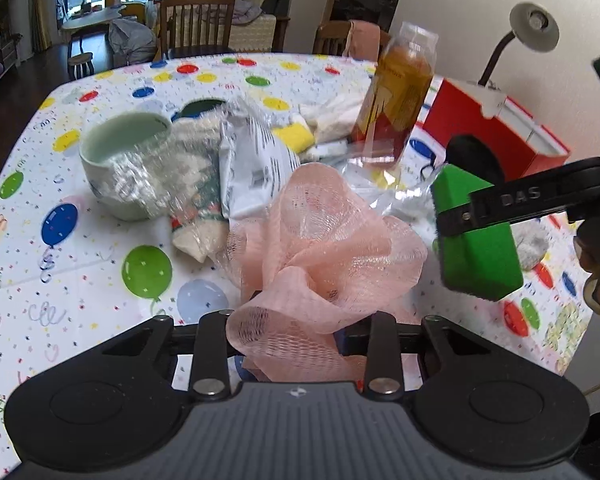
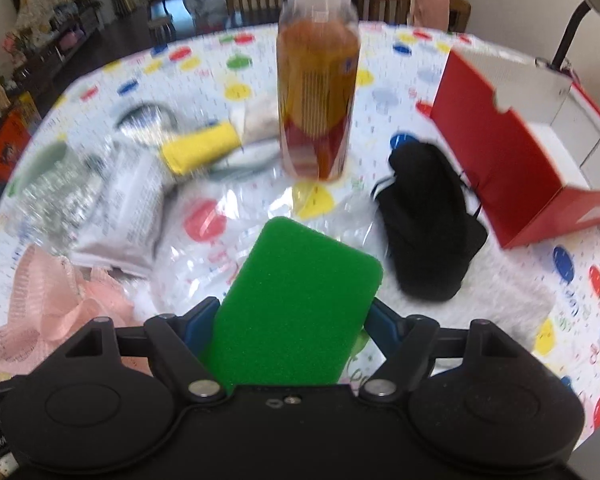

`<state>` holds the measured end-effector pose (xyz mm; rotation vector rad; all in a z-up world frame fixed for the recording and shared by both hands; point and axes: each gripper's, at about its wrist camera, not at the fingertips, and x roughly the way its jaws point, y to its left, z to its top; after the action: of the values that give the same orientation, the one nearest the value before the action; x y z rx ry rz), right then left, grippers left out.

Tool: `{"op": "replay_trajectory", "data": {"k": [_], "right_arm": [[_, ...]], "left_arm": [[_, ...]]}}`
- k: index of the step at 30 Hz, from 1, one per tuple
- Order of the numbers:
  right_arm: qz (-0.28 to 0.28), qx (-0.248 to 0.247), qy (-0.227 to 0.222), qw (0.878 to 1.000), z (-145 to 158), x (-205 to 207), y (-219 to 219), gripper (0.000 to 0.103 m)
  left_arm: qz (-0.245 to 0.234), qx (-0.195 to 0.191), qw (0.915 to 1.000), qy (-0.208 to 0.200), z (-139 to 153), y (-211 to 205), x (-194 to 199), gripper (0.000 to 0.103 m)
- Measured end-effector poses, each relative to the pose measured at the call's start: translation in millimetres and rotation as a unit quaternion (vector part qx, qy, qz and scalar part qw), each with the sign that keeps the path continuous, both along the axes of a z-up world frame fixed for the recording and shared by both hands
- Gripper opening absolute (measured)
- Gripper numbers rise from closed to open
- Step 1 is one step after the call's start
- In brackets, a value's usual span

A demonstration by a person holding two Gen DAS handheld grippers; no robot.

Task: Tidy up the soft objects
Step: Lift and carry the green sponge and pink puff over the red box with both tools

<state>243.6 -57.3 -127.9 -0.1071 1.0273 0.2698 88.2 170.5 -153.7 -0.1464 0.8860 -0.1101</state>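
Note:
My left gripper (image 1: 300,324) is shut on a pink mesh bath pouf (image 1: 324,248), held just above the table; the pouf also shows at the left edge of the right wrist view (image 2: 48,300). My right gripper (image 2: 292,312) is shut on a green sponge (image 2: 296,304), which also shows at the right of the left wrist view (image 1: 476,236), close to the pouf. A red open box (image 2: 512,152) stands at the right. A black soft pouch (image 2: 428,220) lies between the sponge and the box. A yellow sponge (image 2: 200,148) lies further back.
A tall bottle of amber drink (image 2: 318,80) stands in the middle of the balloon-print tablecloth (image 1: 80,280). A pale green cup (image 1: 120,160), a wrapped sock (image 1: 196,200), a grey-white packet (image 1: 256,160) and clear plastic wrap (image 2: 220,248) lie at the left. A desk lamp (image 1: 534,26) stands behind the box.

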Motion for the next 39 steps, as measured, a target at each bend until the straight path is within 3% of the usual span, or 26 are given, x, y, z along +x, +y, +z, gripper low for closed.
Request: {"op": "replay_trajectory", "data": {"k": [10, 17, 29, 39], "right_arm": [[0.034, 0.043, -0.031, 0.998, 47.7, -20.6, -30.9, 0.077], [0.045, 0.055, -0.060, 0.996, 80.6, -12.3, -59.7, 0.077], [0.054, 0.049, -0.092, 0.993, 109.1, 36.4, -135.3, 0.077], [0.066, 0.058, -0.095, 0.992, 111.5, 96.1, -197.1, 0.077]], "left_arm": [[0.009, -0.016, 0.9993, -0.034, 38.9, 5.7, -10.2, 0.033], [0.002, -0.031, 0.9977, -0.061, 71.1, -6.4, -6.8, 0.033], [-0.035, -0.032, 0.9939, -0.100, 117.1, -73.4, 47.6, 0.033], [-0.059, -0.012, 0.9934, -0.097, 131.3, -149.8, 115.9, 0.033]]}}
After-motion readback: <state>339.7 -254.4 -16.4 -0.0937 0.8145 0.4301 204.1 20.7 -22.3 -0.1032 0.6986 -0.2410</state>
